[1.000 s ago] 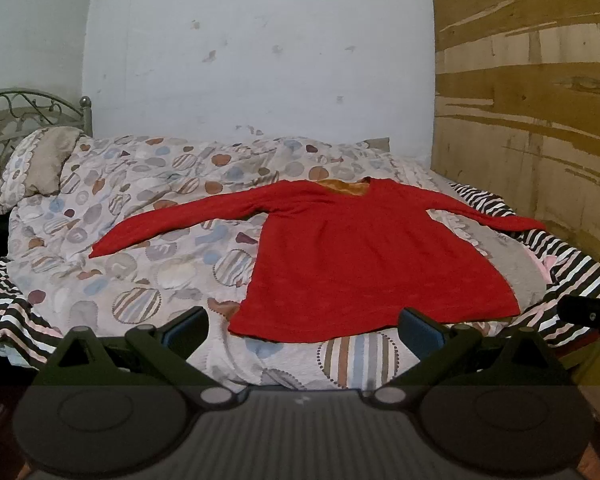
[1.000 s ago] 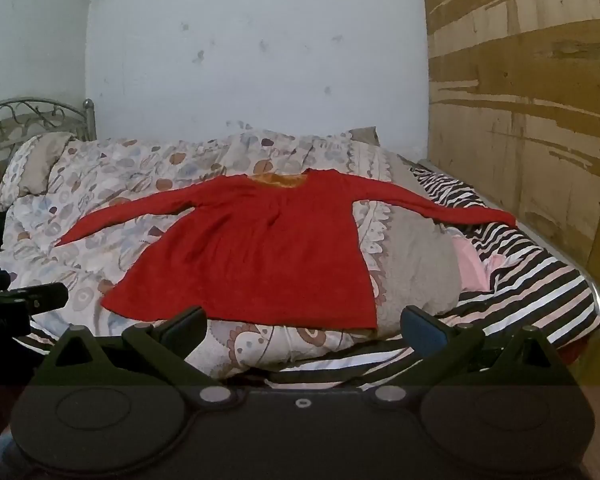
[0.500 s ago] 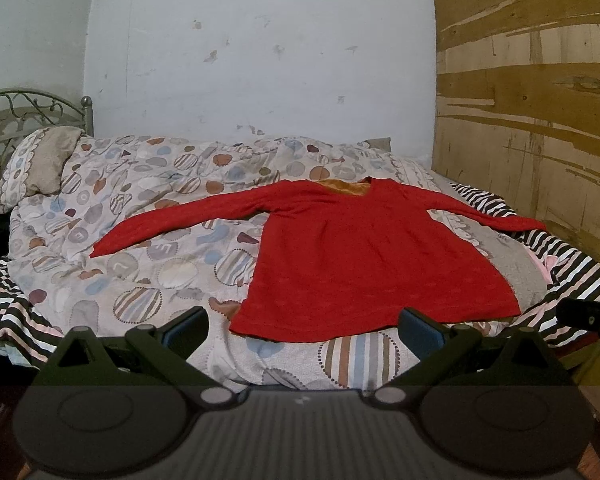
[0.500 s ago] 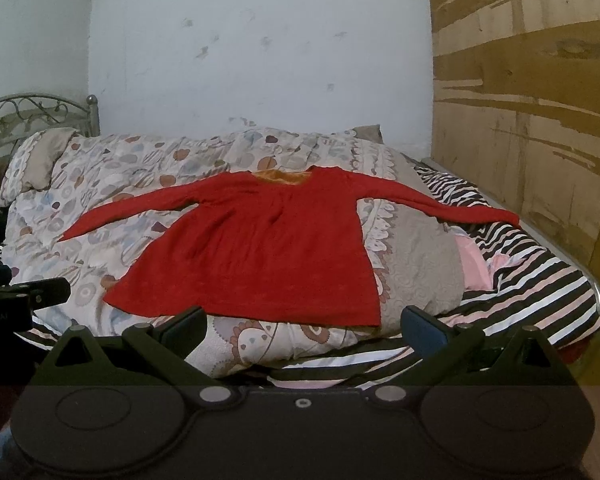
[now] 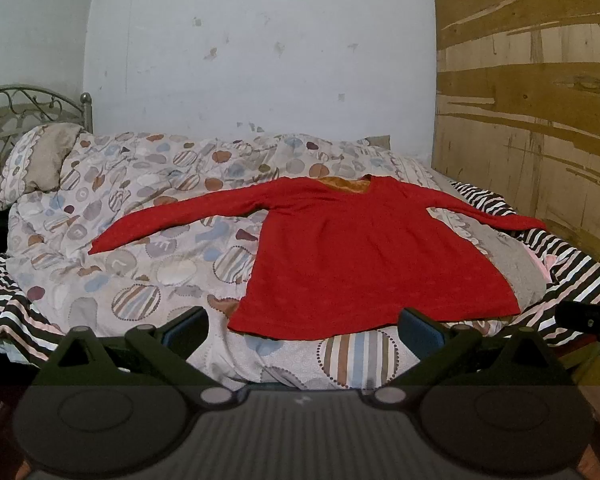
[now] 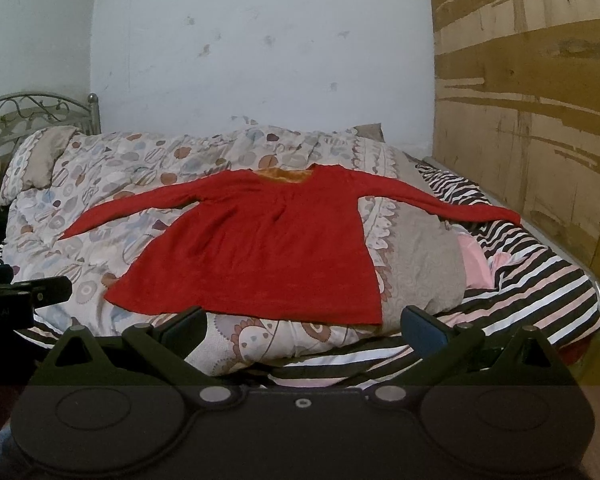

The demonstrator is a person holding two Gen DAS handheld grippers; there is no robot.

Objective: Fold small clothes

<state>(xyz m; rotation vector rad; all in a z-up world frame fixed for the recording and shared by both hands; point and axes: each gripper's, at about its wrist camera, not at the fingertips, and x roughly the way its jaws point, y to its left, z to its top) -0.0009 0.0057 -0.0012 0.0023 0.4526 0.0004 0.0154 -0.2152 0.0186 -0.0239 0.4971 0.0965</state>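
Red top (image 5: 364, 256) flat beyond left gripper (image 5: 302, 330)

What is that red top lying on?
The red top lies spread flat on a patterned quilt, its right sleeve reaching over a striped sheet. A grey cloth shows beside its hem. Whatever lies directly beneath the top is covered.

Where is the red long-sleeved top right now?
The red long-sleeved top lies flat, sleeves spread, on the patterned quilt mid-bed in both wrist views, its right sleeve reaching the black-and-white striped sheet beside the wooden panel.
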